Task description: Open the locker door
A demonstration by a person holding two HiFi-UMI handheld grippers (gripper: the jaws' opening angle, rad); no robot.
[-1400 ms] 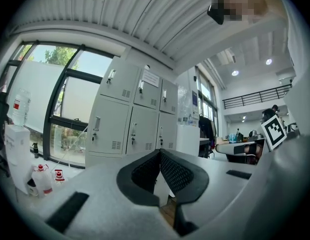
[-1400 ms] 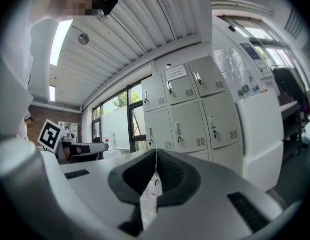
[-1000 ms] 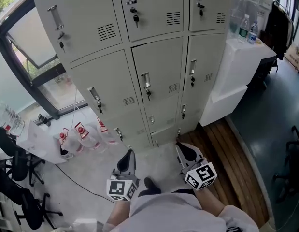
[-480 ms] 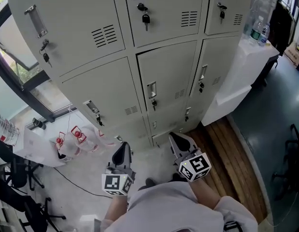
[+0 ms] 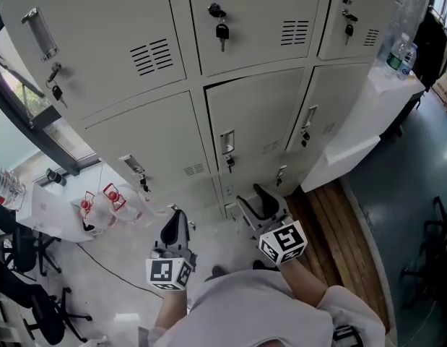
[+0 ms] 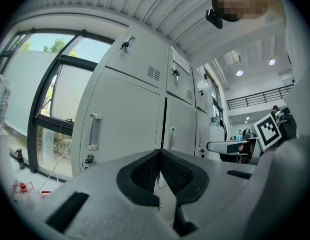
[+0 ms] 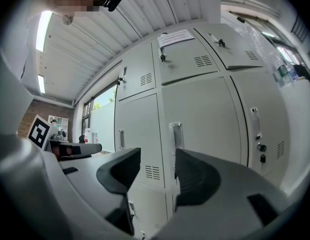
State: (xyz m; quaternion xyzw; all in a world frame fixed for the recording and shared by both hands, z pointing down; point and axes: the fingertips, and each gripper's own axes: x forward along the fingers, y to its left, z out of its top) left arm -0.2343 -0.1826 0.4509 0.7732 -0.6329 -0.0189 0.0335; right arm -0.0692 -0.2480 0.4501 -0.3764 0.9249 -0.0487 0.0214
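The grey locker bank fills the head view. Its middle door (image 5: 255, 114) has a recessed handle (image 5: 227, 142) with a key hanging below, and a dark gap runs along the door's top edge. My right gripper (image 5: 255, 202) hovers low in front of that column, apart from the door; its jaws are opening and hold nothing. In the right gripper view the gripper (image 7: 157, 159) points at the door (image 7: 210, 124), and the handle (image 7: 176, 136) shows in the gap between its jaws. My left gripper (image 5: 174, 228) hangs further left, shut and empty, with its pads together (image 6: 160, 159).
Red-capped water bottles (image 5: 107, 201) lie on the floor by the lockers at left. A white cabinet (image 5: 353, 136) with bottles on top (image 5: 398, 53) stands to the right. A wooden floor strip (image 5: 342, 244) runs at right. Office chairs (image 5: 21, 266) and a window lie at far left.
My right gripper's jaws have gone from shut to spread apart. Both grippers and the head view have come closer to the lockers; the left gripper stays shut.
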